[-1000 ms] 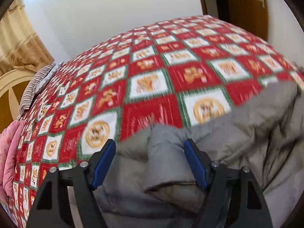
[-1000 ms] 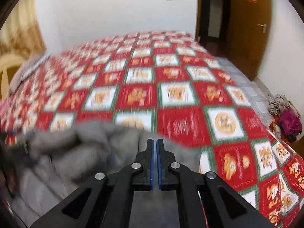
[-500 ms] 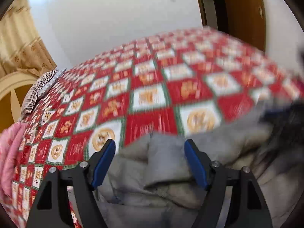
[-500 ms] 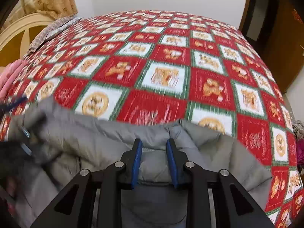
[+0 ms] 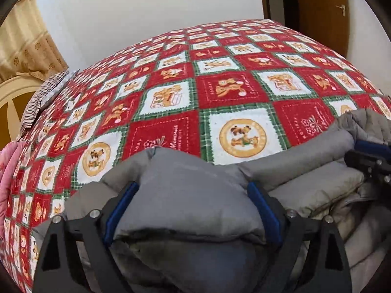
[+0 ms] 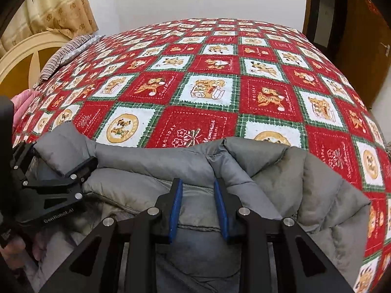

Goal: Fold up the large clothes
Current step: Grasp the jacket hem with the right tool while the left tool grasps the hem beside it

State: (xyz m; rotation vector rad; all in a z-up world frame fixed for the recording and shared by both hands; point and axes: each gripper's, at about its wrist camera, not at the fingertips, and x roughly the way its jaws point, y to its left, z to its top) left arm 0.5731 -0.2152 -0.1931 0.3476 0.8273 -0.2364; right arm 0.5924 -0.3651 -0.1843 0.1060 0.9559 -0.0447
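Note:
A grey puffy jacket (image 5: 305,161) (image 6: 281,171) lies bunched at the near edge of a bed with a red, white and green checked cover (image 5: 220,85) (image 6: 207,73). My left gripper (image 5: 193,188) stands over its left end with the jaws wide and opening. A padded panel fills the gap between them, and I see no pinch. It shows at the left of the right wrist view as the left gripper (image 6: 53,156). My right gripper (image 6: 198,183) hovers over the jacket's upper edge, pads a little apart, fabric lying below the gap. Only part of the right gripper (image 5: 369,151) shows in the left wrist view.
A striped pillow (image 6: 66,53) and a cream headboard (image 6: 22,56) are at the bed's far left, with pink bedding (image 5: 9,171) beside them. A brown door (image 6: 354,36) stands at the right behind the bed. A person's hand (image 6: 14,249) holds the left gripper.
Both grippers came down towards the bed with the jacket. The right jaws went from shut to slightly parted. The left jaws spread wider, and the jacket now lies spread along the near edge.

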